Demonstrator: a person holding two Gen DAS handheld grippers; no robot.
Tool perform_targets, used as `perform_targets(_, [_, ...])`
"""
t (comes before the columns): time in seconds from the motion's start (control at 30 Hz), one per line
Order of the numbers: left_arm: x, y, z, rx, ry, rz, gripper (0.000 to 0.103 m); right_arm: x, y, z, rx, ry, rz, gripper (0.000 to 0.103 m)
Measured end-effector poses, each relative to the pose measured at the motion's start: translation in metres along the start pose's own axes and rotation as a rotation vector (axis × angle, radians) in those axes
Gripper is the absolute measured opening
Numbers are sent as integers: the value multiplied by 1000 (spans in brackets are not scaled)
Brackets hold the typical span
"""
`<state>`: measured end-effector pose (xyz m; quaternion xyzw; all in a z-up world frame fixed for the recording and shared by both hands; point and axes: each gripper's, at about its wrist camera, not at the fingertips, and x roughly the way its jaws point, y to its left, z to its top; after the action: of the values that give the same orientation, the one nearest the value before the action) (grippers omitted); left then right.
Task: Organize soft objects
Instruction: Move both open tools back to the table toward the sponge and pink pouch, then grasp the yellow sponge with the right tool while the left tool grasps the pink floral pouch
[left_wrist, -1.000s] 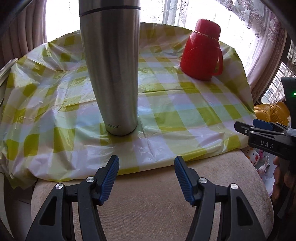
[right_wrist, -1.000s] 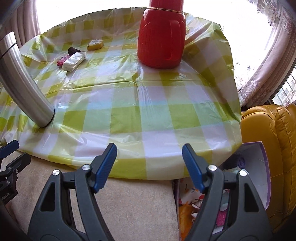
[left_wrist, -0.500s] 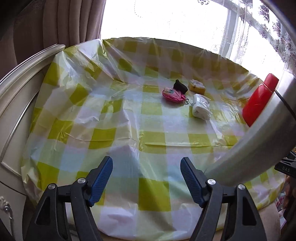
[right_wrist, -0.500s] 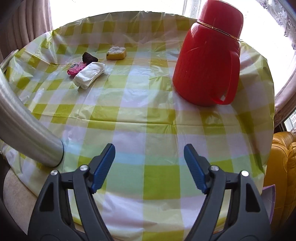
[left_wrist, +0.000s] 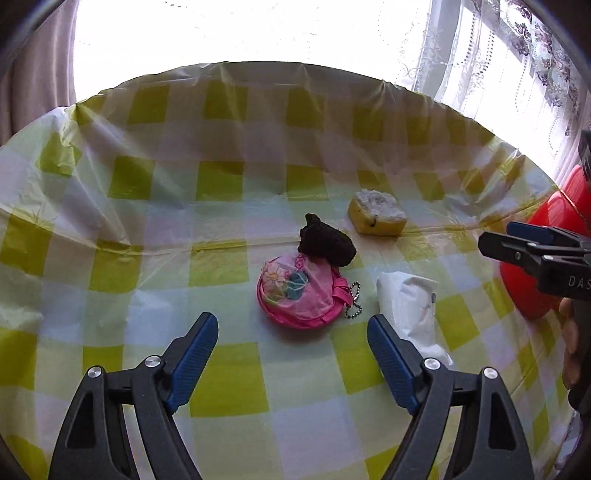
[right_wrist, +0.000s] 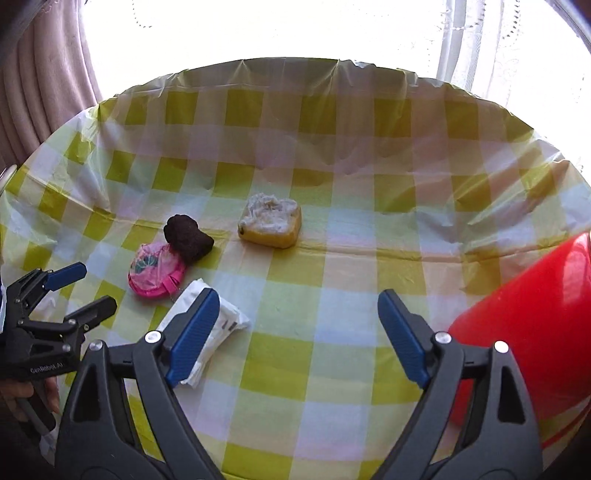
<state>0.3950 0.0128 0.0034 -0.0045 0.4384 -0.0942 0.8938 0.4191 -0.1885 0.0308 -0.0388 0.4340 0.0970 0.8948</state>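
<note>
Several soft things lie mid-table on the checked cloth: a round pink pouch (left_wrist: 297, 293) with a bead chain, a dark fuzzy lump (left_wrist: 327, 242) touching its far edge, a yellow sponge (left_wrist: 376, 212) farther right, and a white tissue pack (left_wrist: 410, 308). My left gripper (left_wrist: 291, 363) is open and empty, just short of the pouch. In the right wrist view I see the pouch (right_wrist: 155, 273), the lump (right_wrist: 188, 238), the sponge (right_wrist: 271, 223) and the tissue pack (right_wrist: 207, 328). My right gripper (right_wrist: 299, 338) is open and empty, its left finger over the pack.
A red thermos jug (right_wrist: 532, 332) stands close on the right, also in the left wrist view (left_wrist: 546, 258). The table has a yellow-and-white checked plastic cloth (left_wrist: 229, 384). Curtains (right_wrist: 48, 81) and a bright window lie behind the far edge.
Both grippers have moved forward over the table toward the soft things, which now look much closer. The steel flask has left both views. Both stay open.
</note>
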Motion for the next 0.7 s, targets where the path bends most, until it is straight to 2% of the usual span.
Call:
perform_targets(0.2, [42, -2, 14, 20, 44, -10, 84, 69, 13, 32, -5, 78, 18, 89])
perform_targets(0.33, [55, -2, 16, 27, 55, -6, 83, 99, 22, 44, -10, 96, 20, 89])
perform_targets(0.43, [61, -5, 14, 51, 65, -20, 69, 117, 28, 50, -12, 105, 17, 89])
perform_targets(0.53, [61, -5, 13, 53, 53, -20, 68, 131, 34, 53, -36, 107, 18, 89])
perform_targets(0.57, [59, -3, 13, 48, 45, -18, 61, 134, 35, 53, -47, 107, 9, 88])
perform_targets(0.63, [55, -1, 13, 39, 37, -12, 55, 142, 36, 50, -61, 125, -13, 69])
perform_targets(0.7, [51, 1, 12, 33, 37, -4, 49, 141, 33, 48, -53, 116, 3, 67])
